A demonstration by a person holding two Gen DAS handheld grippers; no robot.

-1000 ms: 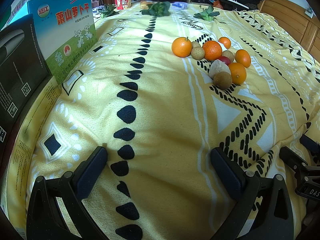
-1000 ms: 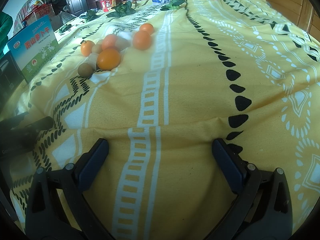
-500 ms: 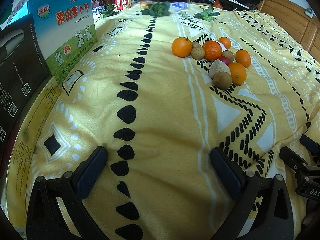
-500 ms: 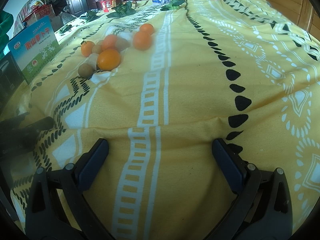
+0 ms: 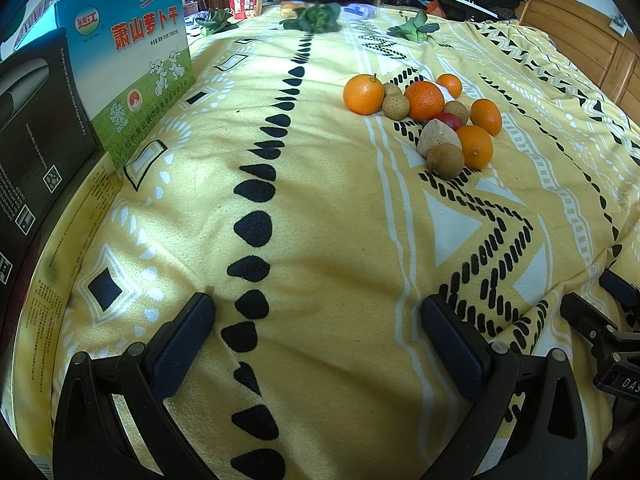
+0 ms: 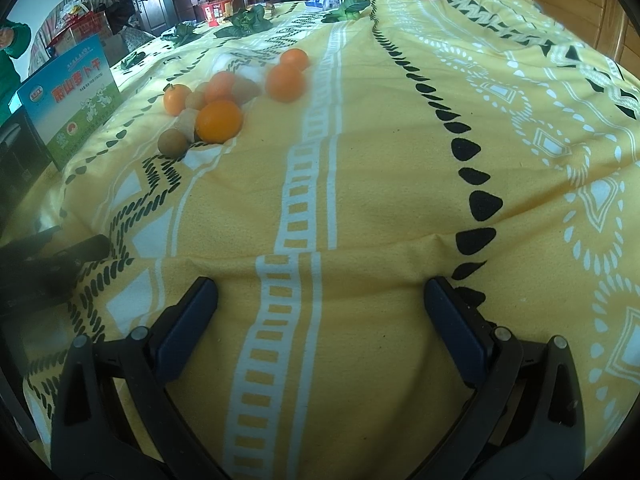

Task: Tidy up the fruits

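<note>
A pile of fruit lies on the yellow patterned cloth: several oranges point(image 5: 363, 93), brown round fruits point(image 5: 445, 161), a small red fruit point(image 5: 451, 120) and a pale wedge-shaped piece point(image 5: 434, 139). The pile shows upper right of middle in the left wrist view and upper left in the right wrist view, with a big orange point(image 6: 219, 121) in front. My left gripper point(image 5: 316, 332) is open and empty, low over the cloth, well short of the pile. My right gripper point(image 6: 320, 320) is open and empty, near the cloth's front.
A blue and green food box point(image 5: 132, 64) and a black box point(image 5: 36, 120) stand at the left edge. Leafy greens point(image 5: 316, 18) and a red cup point(image 5: 246, 2) lie at the far end. A wooden headboard point(image 5: 580, 40) runs along the right. The right gripper's body point(image 5: 608, 344) shows at right.
</note>
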